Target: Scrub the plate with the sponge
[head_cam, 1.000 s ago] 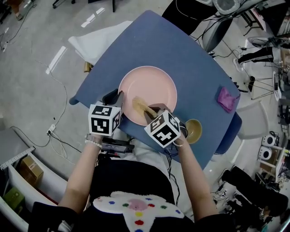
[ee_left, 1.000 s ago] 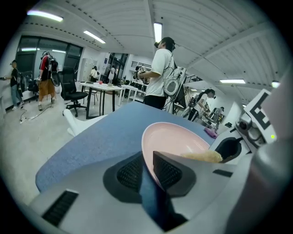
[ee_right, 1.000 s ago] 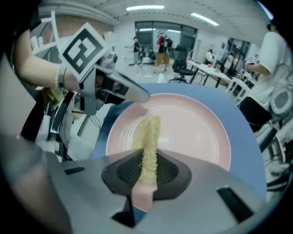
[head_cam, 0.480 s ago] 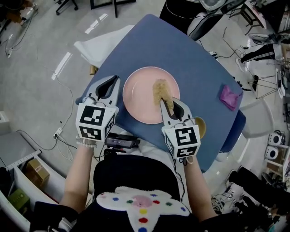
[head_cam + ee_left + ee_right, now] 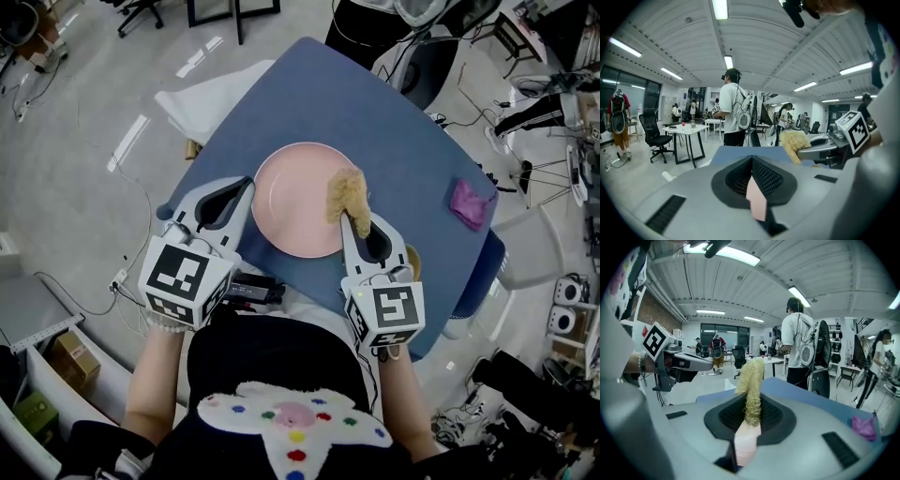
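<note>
Right tongs (image 5: 356,219) pinch sponge (image 5: 348,194) lengthwise (pointing away) over plate (image 5: 289,208).

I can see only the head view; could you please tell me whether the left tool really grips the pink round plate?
Observer: Yes, the left gripper view shows the left tool shut on the rim of the pink round plate.
Operator: Thank you. How does the right tool hold the yellow fluffy sponge?
Observer: In the right gripper view the right tool pinches the sponge between its jaws, and most of it sticks out beyond them.
</note>
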Available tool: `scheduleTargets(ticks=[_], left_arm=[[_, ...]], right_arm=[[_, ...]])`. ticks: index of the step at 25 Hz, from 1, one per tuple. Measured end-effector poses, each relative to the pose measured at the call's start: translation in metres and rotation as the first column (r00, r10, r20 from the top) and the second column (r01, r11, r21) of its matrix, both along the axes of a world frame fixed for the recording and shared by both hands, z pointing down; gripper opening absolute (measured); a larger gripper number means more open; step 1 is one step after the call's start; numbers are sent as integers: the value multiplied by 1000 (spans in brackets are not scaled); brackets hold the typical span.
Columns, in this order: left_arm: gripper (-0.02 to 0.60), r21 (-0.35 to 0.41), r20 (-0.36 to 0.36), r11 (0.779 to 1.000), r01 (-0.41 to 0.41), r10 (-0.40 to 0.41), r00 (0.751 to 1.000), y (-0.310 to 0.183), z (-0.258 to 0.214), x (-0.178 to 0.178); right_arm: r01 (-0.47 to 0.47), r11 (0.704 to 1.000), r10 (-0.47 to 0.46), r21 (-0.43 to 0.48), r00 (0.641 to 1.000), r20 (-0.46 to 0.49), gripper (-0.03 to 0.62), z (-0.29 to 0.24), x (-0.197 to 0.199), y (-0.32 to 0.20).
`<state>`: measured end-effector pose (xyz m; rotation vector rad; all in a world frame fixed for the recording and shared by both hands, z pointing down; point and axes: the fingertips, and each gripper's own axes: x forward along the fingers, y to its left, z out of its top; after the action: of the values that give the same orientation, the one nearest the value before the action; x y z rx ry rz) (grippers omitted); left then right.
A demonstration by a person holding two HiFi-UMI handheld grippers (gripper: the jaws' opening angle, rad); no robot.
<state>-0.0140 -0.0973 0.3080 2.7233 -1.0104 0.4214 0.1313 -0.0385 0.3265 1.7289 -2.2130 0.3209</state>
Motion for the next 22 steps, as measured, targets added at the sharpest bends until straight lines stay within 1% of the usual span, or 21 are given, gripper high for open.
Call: scheduleTargets(ticks=[2, 6, 11, 16, 22], left_arm=[[11, -12, -9, 1000, -4, 3, 1000, 4, -1, 1], [11, -5, -11, 1000, 2, -2, 1000, 8, -2, 2], [11, -16, -8, 1000, -10, 10, 1000, 10, 3, 2], [11, -34, -21, 999, -25, 24, 999, 12, 7, 5], [11, -37, -25, 999, -38, 37, 999, 17, 7, 8]], right_arm=[[1, 1000, -1, 8, 1000, 5, 54, -4, 1, 3], [9, 1000, -9, 7, 1000, -4, 54, -5, 2, 6], [14, 1000, -14, -8, 1000, -17, 54, -2, 0, 9], [10, 1000, -11, -13, 1000, -25, 54, 1, 0, 10], [23, 1000, -24, -18, 999, -36, 53, 2, 0, 11]])
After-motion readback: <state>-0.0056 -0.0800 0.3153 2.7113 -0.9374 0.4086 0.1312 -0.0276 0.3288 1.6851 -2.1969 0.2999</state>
